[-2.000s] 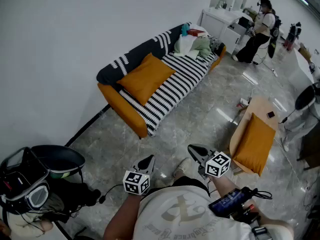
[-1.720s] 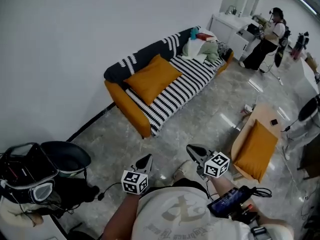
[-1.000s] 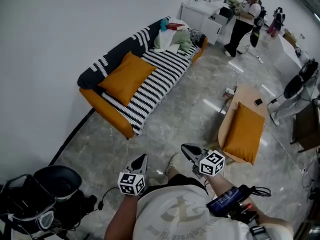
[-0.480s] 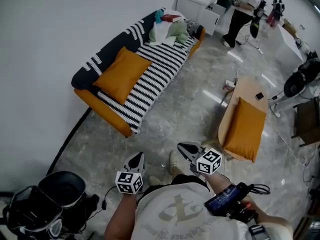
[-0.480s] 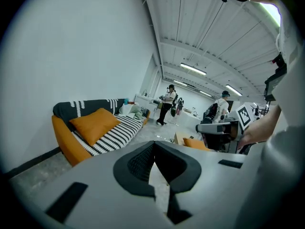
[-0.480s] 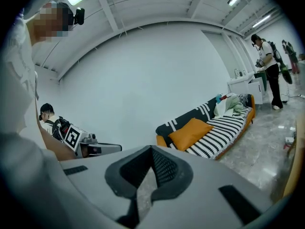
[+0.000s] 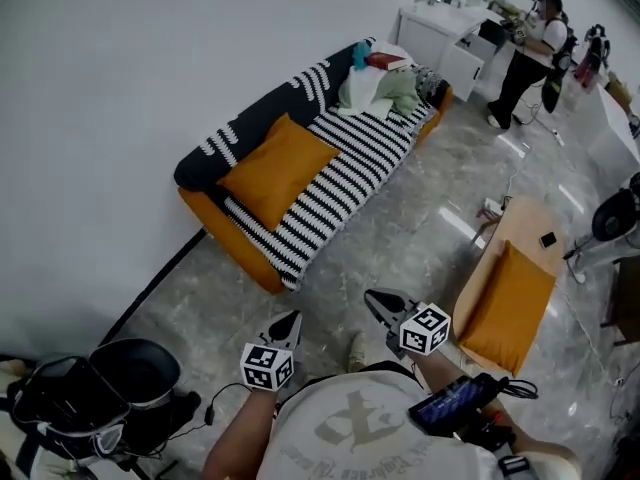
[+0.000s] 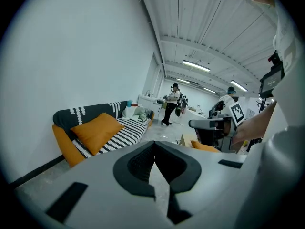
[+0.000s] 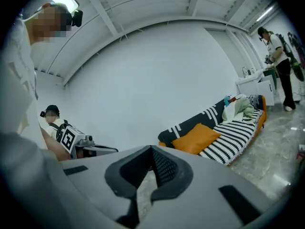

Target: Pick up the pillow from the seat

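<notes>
Two orange cushions are in this room, and that matters for the job. Biggest first: a plain white wall (image 7: 150, 68), a grey marbled floor (image 7: 400, 238), and against the wall a long orange sofa with a black-and-white striped cover (image 7: 350, 183), running from 7 o'clock to 1 o'clock in the head view. On its near end an orange square pillow (image 7: 278, 170) leans against the backrest, standing on one corner like a diamond. Over at 3 o'clock a pale wooden lounge seat (image 7: 520, 230) carries a second orange cushion (image 7: 508, 306).

I take the sofa's pillow for the target, though the task wording would fit either. It lies well apart from both tools, at 12 o'clock from the left gripper (image 7: 289, 321) and 11 o'clock from the right gripper (image 7: 378, 300), so the left is a shade nearer. Both jaw pairs are pressed fully together with nothing between them; they would have to open before any grab.

Hard to read: the pillow's back face and lower corner are hidden, a heap of pale clothes (image 7: 385, 90) at the sofa's far end is too small to sort out, and some black bags (image 7: 110, 388) at 8 o'clock are cut off by the frame.
</notes>
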`<state>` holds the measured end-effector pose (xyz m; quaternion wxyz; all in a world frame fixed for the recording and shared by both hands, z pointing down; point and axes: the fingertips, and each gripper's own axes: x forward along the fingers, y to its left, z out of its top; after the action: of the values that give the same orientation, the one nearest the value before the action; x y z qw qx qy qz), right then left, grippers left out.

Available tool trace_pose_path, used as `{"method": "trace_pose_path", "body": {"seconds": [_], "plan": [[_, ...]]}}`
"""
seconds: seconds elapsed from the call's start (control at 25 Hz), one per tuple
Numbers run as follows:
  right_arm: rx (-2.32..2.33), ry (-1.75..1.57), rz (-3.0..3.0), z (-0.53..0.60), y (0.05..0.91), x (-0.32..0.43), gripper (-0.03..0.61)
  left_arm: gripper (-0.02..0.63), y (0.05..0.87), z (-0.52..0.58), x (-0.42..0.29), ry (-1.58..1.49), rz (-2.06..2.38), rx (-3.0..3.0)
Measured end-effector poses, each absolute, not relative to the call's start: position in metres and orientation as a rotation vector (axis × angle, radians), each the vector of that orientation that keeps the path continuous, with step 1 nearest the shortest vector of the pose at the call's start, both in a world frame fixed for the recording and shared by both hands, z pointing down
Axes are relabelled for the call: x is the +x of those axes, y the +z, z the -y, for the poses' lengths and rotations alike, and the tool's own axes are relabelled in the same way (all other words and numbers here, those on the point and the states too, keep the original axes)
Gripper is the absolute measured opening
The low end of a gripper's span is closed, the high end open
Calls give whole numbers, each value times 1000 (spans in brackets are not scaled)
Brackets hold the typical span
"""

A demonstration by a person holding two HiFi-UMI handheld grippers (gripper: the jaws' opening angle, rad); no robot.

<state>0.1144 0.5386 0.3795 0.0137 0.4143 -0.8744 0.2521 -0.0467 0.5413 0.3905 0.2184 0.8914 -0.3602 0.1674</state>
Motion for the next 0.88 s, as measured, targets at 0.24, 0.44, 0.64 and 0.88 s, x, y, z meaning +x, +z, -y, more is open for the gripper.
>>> {"method": "trace_pose_path", "body": {"seconds": [0.24,0.44,0.64,0.88], "plan": [[1209,755,2791,-526,371,150,13,9,381,-540,-14,449,1097,2436],[1174,753,2798,-476,367,163,13,9,381,-492,-6,448,1144,2410],[1172,768,2809,-459,370,184,14,9,383,-470,11,443,1173,2403],[1192,794,2804,-436,376,190,14,9,381,-449,15,439,1181,2402]]}}
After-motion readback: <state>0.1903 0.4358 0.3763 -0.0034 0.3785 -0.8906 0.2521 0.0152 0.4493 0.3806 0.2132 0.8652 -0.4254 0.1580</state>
